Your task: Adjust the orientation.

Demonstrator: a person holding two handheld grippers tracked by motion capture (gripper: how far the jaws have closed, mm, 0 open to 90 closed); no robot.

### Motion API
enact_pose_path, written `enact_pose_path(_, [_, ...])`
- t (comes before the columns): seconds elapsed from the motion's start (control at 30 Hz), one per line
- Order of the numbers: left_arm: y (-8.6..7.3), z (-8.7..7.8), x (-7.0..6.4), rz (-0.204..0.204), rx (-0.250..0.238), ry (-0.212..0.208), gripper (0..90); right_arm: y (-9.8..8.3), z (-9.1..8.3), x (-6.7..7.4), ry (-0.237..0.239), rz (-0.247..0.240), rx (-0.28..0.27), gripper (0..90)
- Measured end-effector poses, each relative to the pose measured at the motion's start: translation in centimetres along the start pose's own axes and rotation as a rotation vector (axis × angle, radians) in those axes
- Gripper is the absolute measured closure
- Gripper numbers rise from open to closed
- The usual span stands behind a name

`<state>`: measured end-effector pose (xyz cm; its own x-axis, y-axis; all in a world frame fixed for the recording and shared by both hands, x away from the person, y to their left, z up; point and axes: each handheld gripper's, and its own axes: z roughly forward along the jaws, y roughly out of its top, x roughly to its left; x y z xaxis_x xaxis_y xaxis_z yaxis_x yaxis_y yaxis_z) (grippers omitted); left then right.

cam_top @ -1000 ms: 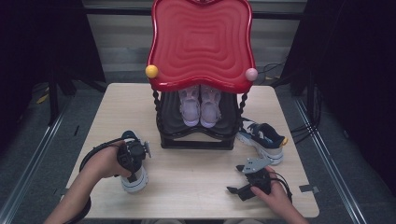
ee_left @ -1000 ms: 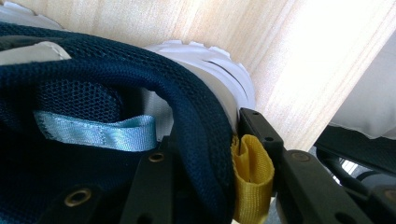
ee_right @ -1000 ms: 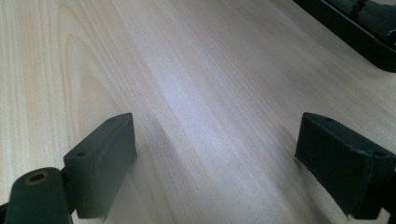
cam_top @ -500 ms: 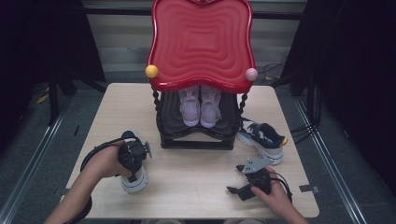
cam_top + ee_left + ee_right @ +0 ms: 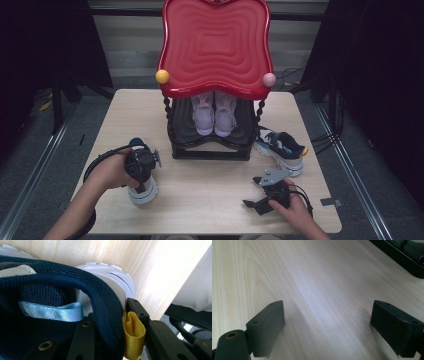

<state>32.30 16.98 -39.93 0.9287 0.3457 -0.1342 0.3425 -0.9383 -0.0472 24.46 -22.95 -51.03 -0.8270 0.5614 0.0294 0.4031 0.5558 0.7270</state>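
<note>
Two jaws, left gripper (image 5: 113,340): clamped on the collar of a navy sneaker (image 5: 50,290), beside its yellow heel loop (image 5: 133,336).
Sneaker's place: near-left of the wooden table (image 5: 210,195), apparently resting on it.
Right gripper (image 5: 327,327): jaws wide, nothing between, over bare tabletop.
Behind: second sneaker (image 5: 280,150) beside the black shoe rack (image 5: 210,150).

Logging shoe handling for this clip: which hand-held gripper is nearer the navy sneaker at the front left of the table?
Left. The left hand-held gripper is clamped on that navy sneaker's heel collar; the right hand-held gripper rests open on the table, well off to its right.
</note>
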Motion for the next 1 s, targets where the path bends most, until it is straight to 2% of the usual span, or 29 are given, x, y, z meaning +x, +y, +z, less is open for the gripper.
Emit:
enact_pose_path(0.1, [-0.1,-0.7,0.0,0.005,0.006,0.000,70.0,0.0,0.0,0.0,-0.001,0.000,0.000,11.3])
enact_pose_path(0.17, [-0.1,-1.1,-0.1,-0.003,-0.007,0.003,69.9,0.0,0.0,0.0,-0.001,0.000,0.000,11.3])
enact_pose_path(0.3, [0.0,-2.1,-0.2,0.003,0.007,0.019,70.0,0.0,0.0,0.0,-0.001,0.000,0.000,11.3])
enact_pose_path(0.37, [0.0,-2.6,-0.3,0.001,-0.002,0.023,70.0,0.0,0.0,0.0,-0.001,0.000,0.001,11.3])
enact_pose_path(0.4, [0.0,-2.7,-0.4,-0.014,-0.014,0.024,70.0,0.0,0.0,0.0,-0.001,0.000,0.001,11.2])
enact_pose_path(0.5, [0.1,-3.3,-0.5,-0.003,-0.006,0.035,70.0,0.0,0.0,0.0,-0.001,0.000,0.001,11.2])
enact_pose_path(0.67, [0.3,-4.1,-0.5,0.011,0.003,0.034,70.0,0.0,0.0,0.0,-0.001,0.000,0.001,11.3])
enact_pose_path(0.73, [0.3,-4.4,-0.6,-0.002,-0.010,0.024,70.0,0.0,0.0,0.0,0.000,0.001,0.001,11.3])
enact_pose_path(0.93, [0.7,-5.6,-0.7,0.015,-0.009,0.022,70.0,0.0,0.0,0.0,-0.001,0.001,0.001,11.3])
enact_pose_path(0.97, [0.7,-5.6,-0.8,0.001,-0.024,0.025,70.0,0.0,0.0,0.0,0.000,0.001,0.001,11.2])
enact_pose_path(1.0, [0.7,-5.9,-0.7,0.017,-0.015,0.026,70.0,0.0,0.0,0.0,-0.001,0.001,0.001,11.3])
